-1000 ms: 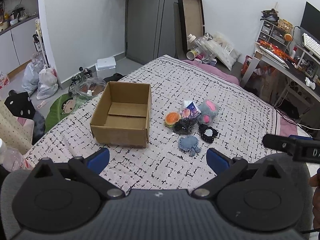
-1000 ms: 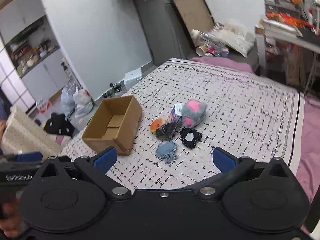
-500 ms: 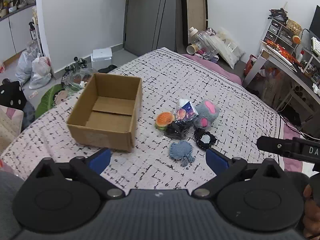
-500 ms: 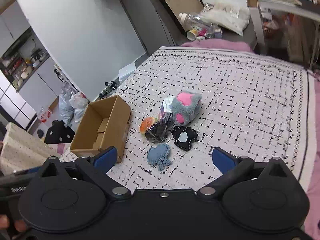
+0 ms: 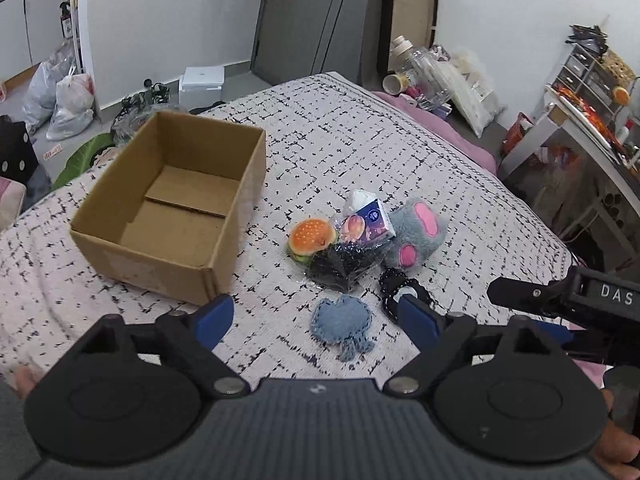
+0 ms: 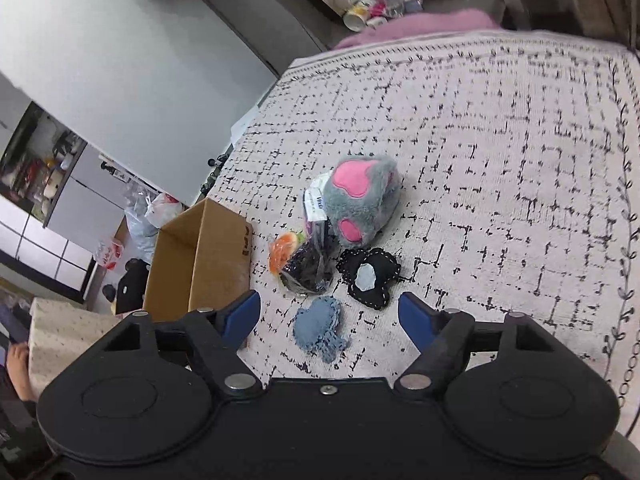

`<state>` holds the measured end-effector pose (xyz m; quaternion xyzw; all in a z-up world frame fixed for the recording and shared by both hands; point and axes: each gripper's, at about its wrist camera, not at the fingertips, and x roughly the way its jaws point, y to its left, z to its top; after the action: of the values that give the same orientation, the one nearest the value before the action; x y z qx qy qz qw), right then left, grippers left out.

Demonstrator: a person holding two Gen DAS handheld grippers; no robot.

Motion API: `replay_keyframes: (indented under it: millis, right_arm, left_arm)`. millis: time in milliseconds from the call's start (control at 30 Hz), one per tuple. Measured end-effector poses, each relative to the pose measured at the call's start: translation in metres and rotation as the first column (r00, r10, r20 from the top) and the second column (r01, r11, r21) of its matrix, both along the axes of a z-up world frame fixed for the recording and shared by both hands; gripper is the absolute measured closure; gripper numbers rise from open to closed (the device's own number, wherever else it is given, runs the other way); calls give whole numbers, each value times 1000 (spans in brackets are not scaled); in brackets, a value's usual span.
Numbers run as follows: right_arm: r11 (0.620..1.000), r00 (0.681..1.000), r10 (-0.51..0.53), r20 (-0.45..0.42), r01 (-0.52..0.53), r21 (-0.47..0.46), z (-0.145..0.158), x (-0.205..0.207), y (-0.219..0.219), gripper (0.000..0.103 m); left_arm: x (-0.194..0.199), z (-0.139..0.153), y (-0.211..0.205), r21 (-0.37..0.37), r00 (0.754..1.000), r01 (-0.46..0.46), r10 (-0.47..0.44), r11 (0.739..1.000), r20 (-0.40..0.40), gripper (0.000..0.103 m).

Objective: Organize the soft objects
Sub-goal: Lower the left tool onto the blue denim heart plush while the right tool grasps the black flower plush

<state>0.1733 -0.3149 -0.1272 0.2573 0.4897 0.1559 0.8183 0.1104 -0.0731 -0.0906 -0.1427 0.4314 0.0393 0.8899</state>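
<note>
Left wrist view: the left tongs [image 5: 316,316] are narrowing with nothing between the blue tips, empty above the bed [image 5: 420,152]. The blue felt piece [image 5: 343,326] is lying just ahead of them, slightly toward the right tip. Beyond it are sitting the bagged dark item [image 5: 340,266], the burger toy [image 5: 312,238], the tissue pack [image 5: 370,218] and the grey paw plush [image 5: 416,236], bunched and touching. The cardboard box [image 5: 176,208] is standing open and empty ahead to the left. The right tongs [image 5: 560,300] are reaching in from the right edge.

Right wrist view: the right tongs [image 6: 329,314] are also closing on nothing, the felt piece [image 6: 319,328] lying between and just ahead of the tips, the black felt piece [image 6: 369,278] ahead toward the right tip. The box [image 6: 200,264] is ahead-left.

Both tongs seem to be converging on one flat piece; better that each is taking its own. Flat felt probably needs tips pressed into the bedding, pinching an edge.
</note>
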Motion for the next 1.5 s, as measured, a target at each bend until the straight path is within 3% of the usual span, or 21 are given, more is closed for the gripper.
replay_keyframes:
  millis: [267,400,833,1200,1267,1333,1500]
  right_arm:
    - [997,995,-42,-88,48,68,-31,26,-2,28]
    - [991,989,-42,-141,59,118,-51,38,2,29]
    - [988,967,-54,-250,88,127,-102,69,3,37]
    - [996,974,20,-227,0,88,-117,88,10,37]
    - [998,976,32,-215,-19,61,-116,88,15,44]
    - [999,976,42,-215,-34,38,-117,89,21,76]
    - [996,972,48,-228,-28,90,-118,87,21,81]
  left_arm:
    - [30,-37,-5,-47,997,-35,32,998,-68,31]
    - [42,-54,-8,-57,995,-47,42,997,-88,34]
    - [72,-102,-23,-107,986,-62,44,992,-160,45]
    - [82,-126,-30,-103,970,-99,73,990,-234,46]
    - [81,-125,-31,-108,970,-107,80,988,-231,56]
    - [79,-124,-32,-110,970,-107,80,988,-227,65]
    - [69,-112,-31,-128,979,-105,79,986,-190,83]
